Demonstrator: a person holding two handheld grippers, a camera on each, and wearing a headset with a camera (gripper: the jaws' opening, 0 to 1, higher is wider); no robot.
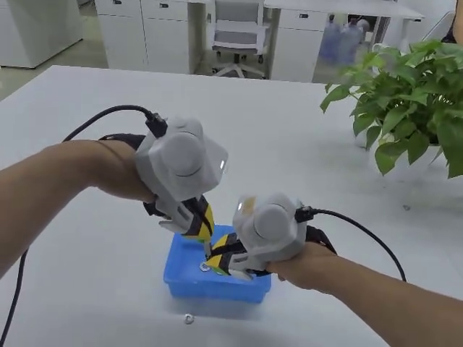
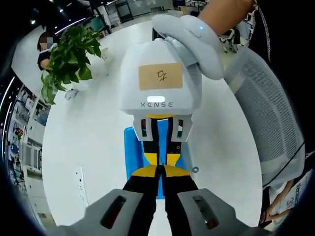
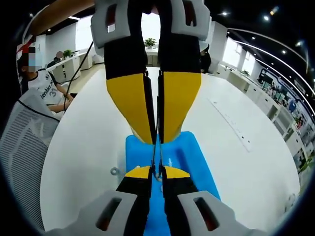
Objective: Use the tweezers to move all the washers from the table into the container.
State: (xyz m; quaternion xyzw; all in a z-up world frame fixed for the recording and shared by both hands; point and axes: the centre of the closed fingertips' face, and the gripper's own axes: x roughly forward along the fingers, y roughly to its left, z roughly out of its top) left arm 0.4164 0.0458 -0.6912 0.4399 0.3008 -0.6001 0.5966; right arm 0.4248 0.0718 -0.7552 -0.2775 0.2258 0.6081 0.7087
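Note:
A blue container (image 1: 217, 286) sits on the white table near its front edge. Both grippers meet tip to tip over it. My left gripper (image 1: 202, 230) comes down from the upper left, my right gripper (image 1: 216, 263) from the right. In the right gripper view a thin metal pair of tweezers (image 3: 156, 146) runs between the two sets of yellow-tipped jaws, and both look shut on it. The left gripper view shows the tweezers (image 2: 159, 163) as a thin line between the pads. One washer (image 1: 189, 318) lies on the table just in front of the container, also visible as a washer (image 2: 195, 170) and a washer (image 3: 114, 171).
A potted green plant (image 1: 412, 101) stands at the right on the table. Black cables trail from both grippers. An office chair (image 1: 237, 32) and cabinets are beyond the far edge. A power strip (image 3: 230, 123) lies on the table. A person (image 3: 44, 93) sits nearby.

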